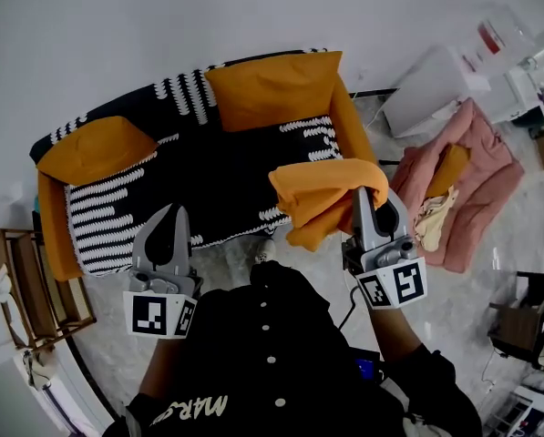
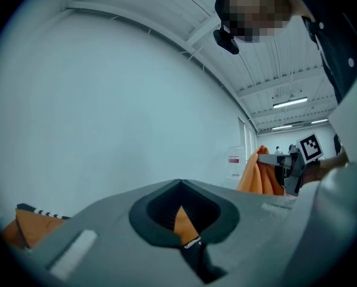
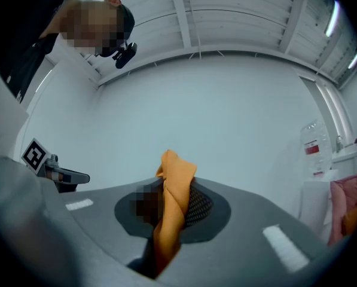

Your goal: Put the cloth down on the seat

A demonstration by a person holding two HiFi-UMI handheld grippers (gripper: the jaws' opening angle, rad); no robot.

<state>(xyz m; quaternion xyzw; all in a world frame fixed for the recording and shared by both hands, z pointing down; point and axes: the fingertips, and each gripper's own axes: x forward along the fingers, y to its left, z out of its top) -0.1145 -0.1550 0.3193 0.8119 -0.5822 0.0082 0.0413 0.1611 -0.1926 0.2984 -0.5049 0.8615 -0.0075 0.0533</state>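
Currently we have the right gripper clamped on the orange cloth. In its own view a twisted fold of the fabric sits pinched between the jaws and pokes up past the tips. In the head view the cloth is bunched and draped over the jaw tips, held up in the air and not lying on the seat. It overlaps the front corner of the sofa at the picture's right end, by the orange armrest.

Our left gripper is closed with nothing in it. The tips meet, and only a sliver of the sofa shows through the cavity behind them. It sits level with the right one, well apart from the cloth, over the striped front edge of the throw.

The seat is covered by a black-and-white throw. There is one orange cushion against the back and another at the left end. Pink bedding lies on the floor to the right of the sofa. A wooden shelf stands at far left.
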